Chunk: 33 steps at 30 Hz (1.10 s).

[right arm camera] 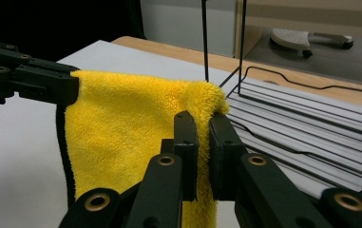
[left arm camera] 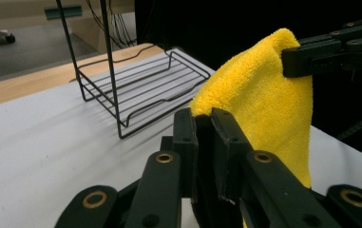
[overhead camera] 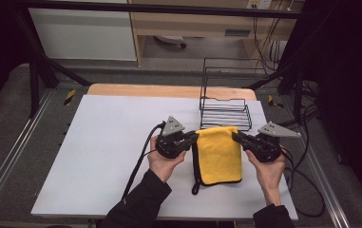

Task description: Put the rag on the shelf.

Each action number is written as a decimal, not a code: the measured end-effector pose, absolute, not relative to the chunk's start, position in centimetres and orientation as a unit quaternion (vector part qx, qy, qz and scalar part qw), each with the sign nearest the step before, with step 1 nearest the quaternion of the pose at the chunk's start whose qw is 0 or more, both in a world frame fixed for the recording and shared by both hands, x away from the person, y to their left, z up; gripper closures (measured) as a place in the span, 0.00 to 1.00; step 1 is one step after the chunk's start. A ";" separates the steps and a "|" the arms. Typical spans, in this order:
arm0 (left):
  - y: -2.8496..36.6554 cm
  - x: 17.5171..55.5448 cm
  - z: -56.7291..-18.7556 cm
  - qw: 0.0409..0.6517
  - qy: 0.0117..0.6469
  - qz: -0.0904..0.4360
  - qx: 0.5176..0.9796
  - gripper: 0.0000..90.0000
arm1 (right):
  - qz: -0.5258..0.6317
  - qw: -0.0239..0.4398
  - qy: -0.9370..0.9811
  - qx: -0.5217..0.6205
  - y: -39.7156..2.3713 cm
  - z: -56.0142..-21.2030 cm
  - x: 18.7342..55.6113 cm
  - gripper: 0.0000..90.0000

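A yellow towel (overhead camera: 219,154) with a black edge is held up by its two far corners, its near end trailing on the white table (overhead camera: 112,142). My left gripper (overhead camera: 194,137) is shut on the towel's left corner, and its own view shows the yellow towel (left arm camera: 264,109) pinched between the jaws of the left gripper (left arm camera: 203,114). My right gripper (overhead camera: 236,137) is shut on the right corner. In the right gripper view the right gripper (right arm camera: 203,121) clamps the yellow towel (right arm camera: 126,123), with the left gripper (right arm camera: 71,88) holding the far corner.
A black wire rack (overhead camera: 225,107) stands just beyond the towel at the table's back right; the same wire rack (left arm camera: 140,90) (right arm camera: 307,118) lies close ahead of both grippers. Cables trail from each gripper. The table's left half is bare white surface.
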<state>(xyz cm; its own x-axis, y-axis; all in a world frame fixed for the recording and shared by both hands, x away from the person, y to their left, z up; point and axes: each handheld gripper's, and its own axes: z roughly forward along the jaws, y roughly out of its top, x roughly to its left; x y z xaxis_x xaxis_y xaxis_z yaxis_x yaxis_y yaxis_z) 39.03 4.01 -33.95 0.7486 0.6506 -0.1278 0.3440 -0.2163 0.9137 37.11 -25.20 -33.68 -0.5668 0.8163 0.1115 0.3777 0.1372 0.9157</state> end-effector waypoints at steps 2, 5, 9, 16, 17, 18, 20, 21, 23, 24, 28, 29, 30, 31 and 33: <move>4.0 39.0 -33.6 0.540 0.322 0.147 0.764 0.90 | 0.514 0.219 0.721 0.411 -25.2 -33.3 37.0 0.93; 4.1 39.0 -33.0 0.546 0.319 0.150 0.760 0.90 | 0.519 0.227 0.717 0.406 -25.2 -32.7 36.8 0.93; 4.1 39.0 -32.1 0.553 0.316 0.159 0.754 0.90 | 0.526 0.238 0.711 0.402 -25.2 -31.9 36.7 0.93; 4.3 39.2 -30.8 0.571 0.311 0.172 0.740 0.90 | 0.538 0.258 0.698 0.395 -25.0 -30.7 36.6 0.93; 4.3 39.3 -30.6 0.574 0.311 0.175 0.737 0.90 | 0.540 0.261 0.696 0.395 -24.9 -30.5 36.6 0.93; 4.3 39.4 -30.5 0.576 0.312 0.176 0.735 0.90 | 0.543 0.263 0.694 0.393 -24.9 -30.4 36.6 0.93; 4.3 39.5 -30.3 0.579 0.312 0.178 0.732 0.90 | 0.546 0.268 0.691 0.391 -24.8 -30.1 36.6 0.93; 4.3 39.6 -30.1 0.580 0.312 0.181 0.730 0.90 | 0.546 0.271 0.690 0.390 -24.8 -29.9 36.6 0.93; 4.3 39.7 -29.8 0.584 0.311 0.186 0.727 0.90 | 0.550 0.275 0.687 0.388 -24.7 -29.6 36.7 0.93; 4.3 39.8 -29.7 0.586 0.311 0.188 0.725 0.90 | 0.552 0.278 0.684 0.387 -24.6 -29.5 36.7 0.93; 4.3 40.1 -28.9 0.592 0.308 0.194 0.719 0.90 | 0.558 0.287 0.677 0.385 -24.5 -28.8 36.8 0.93; 4.3 40.2 -28.8 0.594 0.306 0.196 0.717 0.90 | 0.559 0.290 0.675 0.384 -24.5 -28.6 36.8 0.93; 4.3 40.3 -28.6 0.596 0.306 0.197 0.716 0.90 | 0.561 0.292 0.673 0.383 -24.5 -28.4 36.9 0.93; 4.2 40.4 -28.4 0.597 0.307 0.198 0.714 0.90 | 0.562 0.294 0.672 0.383 -24.5 -28.3 36.9 0.93; 4.2 40.6 -28.1 0.601 0.307 0.200 0.710 0.90 | 0.564 0.298 0.668 0.383 -24.5 -27.9 37.0 0.93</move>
